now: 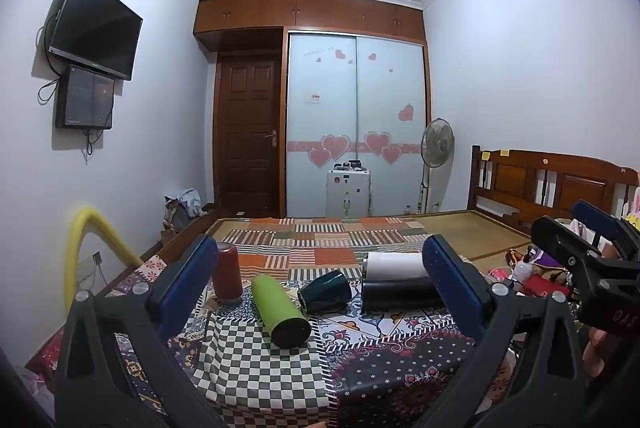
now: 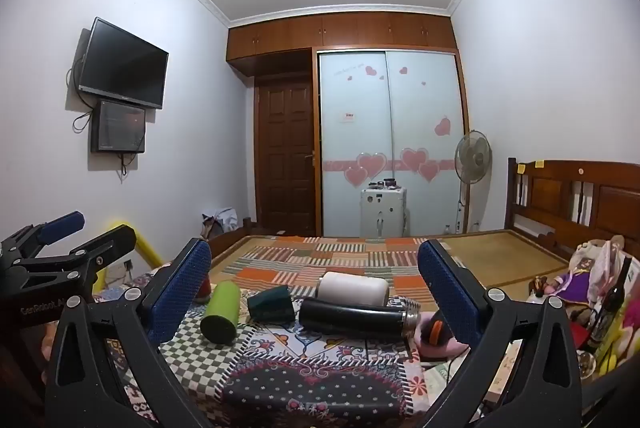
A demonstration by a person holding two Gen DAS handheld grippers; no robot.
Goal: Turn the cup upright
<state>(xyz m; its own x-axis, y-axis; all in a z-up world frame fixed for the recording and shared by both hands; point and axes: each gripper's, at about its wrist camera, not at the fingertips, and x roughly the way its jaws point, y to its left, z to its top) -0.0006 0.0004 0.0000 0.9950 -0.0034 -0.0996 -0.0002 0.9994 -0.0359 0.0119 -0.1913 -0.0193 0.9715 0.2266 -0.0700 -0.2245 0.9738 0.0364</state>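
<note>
left gripper [image 1: 320,280] and right gripper [image 2: 314,278]: jaws spread wide, holding nothing, above the patchwork cloth [image 1: 280,368]. dark green cup [image 1: 325,290] lies on its side between the green bottle [image 1: 280,312] and the black flask [image 1: 400,294], both also lying down.

We hold our left gripper [image 1: 320,284] low and level, its two blue-padded fingers [image 1: 192,280] spread wide apart with nothing between them. Our right gripper [image 2: 314,288] sits in the same pose beside it, fingers [image 2: 448,288] equally wide and gripping nothing. Each shows up in the other's view: the right one enters at the right edge of the left wrist camera (a bit of our hand [image 1: 598,344] is visible beneath it there), and the left one enters at the left edge of the right wrist camera, its jaws parted too.
</note>
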